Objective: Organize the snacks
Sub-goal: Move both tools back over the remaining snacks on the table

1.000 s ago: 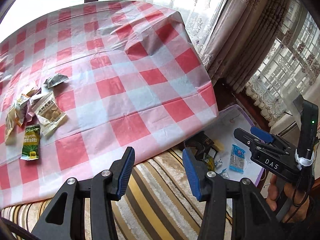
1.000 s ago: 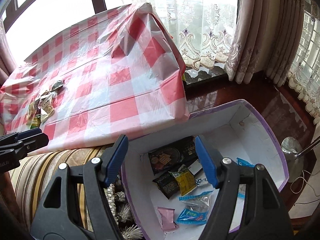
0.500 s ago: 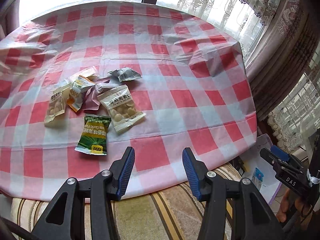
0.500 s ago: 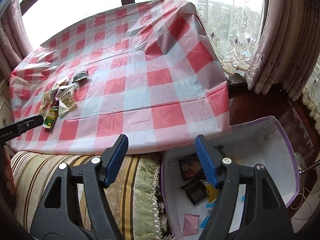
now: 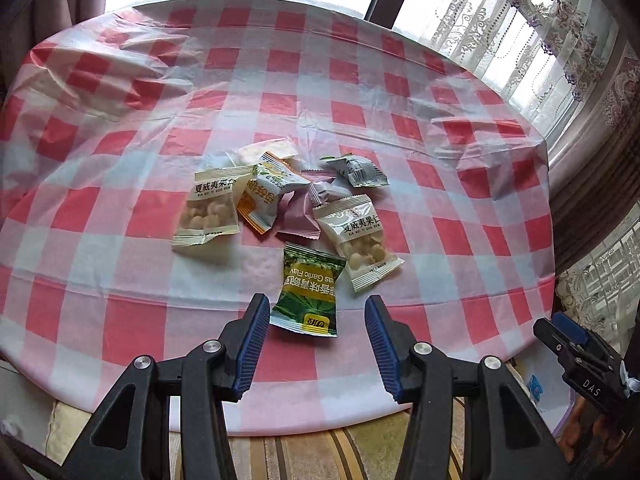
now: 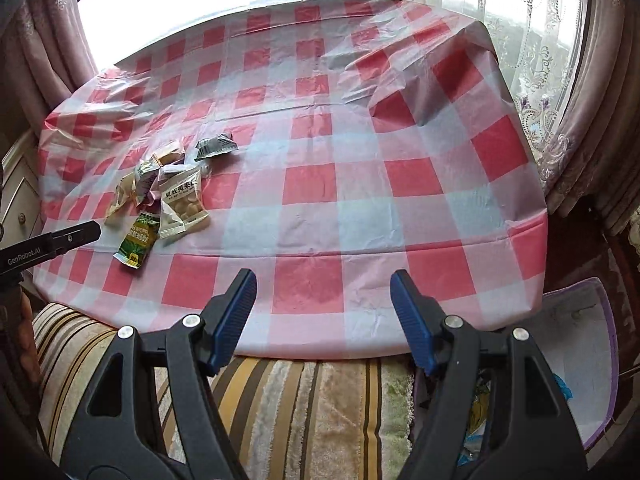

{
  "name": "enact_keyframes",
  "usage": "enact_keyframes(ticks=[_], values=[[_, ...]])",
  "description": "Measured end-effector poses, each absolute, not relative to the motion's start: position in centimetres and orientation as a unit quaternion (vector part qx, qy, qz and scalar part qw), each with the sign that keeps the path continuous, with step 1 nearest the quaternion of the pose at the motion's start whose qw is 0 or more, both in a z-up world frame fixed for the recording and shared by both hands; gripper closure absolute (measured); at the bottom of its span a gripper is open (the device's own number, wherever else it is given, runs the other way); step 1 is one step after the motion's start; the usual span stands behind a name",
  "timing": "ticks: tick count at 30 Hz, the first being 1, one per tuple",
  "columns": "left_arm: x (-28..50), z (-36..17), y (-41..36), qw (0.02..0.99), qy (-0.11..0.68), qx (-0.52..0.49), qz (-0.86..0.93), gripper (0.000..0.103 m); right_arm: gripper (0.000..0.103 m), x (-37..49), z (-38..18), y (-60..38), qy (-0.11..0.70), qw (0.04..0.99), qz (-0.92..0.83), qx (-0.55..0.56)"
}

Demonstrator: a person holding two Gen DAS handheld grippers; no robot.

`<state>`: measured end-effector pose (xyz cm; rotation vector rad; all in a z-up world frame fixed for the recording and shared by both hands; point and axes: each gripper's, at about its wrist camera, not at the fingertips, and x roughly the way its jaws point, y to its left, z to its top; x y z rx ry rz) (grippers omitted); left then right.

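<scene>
Several small snack packets lie in a loose heap on the red-and-white checked tablecloth (image 5: 400,184). Nearest me is a green pea packet (image 5: 309,290), with two cream nut packets (image 5: 208,208) (image 5: 360,240), an orange-and-white packet (image 5: 264,196), a pink one (image 5: 300,220) and a grey one (image 5: 356,170) behind it. My left gripper (image 5: 316,340) is open just short of the green packet, with nothing between its blue pads. My right gripper (image 6: 323,318) is open over the table's near edge, empty. The heap (image 6: 172,192) lies far to its left. The white box (image 6: 576,360) holds more packets.
A striped cushion (image 6: 300,408) runs along the near side below the table edge. Curtains (image 6: 580,80) and a bright window close off the far side and the right. The left tool's black tip (image 6: 52,240) shows at the right wrist view's left edge. A white drawer unit (image 6: 20,200) stands left.
Both grippers have swung left, away from the box and towards the table. The snack heap has moved from the left edge to the middle of the left wrist view. Neither gripper's opening has changed.
</scene>
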<state>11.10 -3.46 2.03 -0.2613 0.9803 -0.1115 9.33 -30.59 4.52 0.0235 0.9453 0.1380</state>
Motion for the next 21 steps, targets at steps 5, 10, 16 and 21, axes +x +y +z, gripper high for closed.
enact_keyframes(ticks=[5, 10, 16, 21], values=[[12.1, 1.7, -1.6, 0.873, 0.466, -0.135, -0.038, 0.052, 0.031, 11.0, 4.3, -28.0, 0.455, 0.886, 0.088, 0.006], [13.2, 1.6, -0.2, 0.876, 0.462, -0.138, -0.026, 0.052, 0.031, 12.6, 4.0, -25.5, 0.458, 0.882, 0.111, 0.007], [14.8, 1.3, 1.3, 0.876, 0.460, -0.144, -0.016, 0.052, 0.031, 14.1, 3.5, -22.9, 0.461, 0.877, 0.133, -0.001], [15.9, 0.7, 2.5, 0.875, 0.459, -0.153, -0.006, 0.049, 0.031, 15.5, 2.9, -21.0, 0.467, 0.871, 0.152, -0.005]])
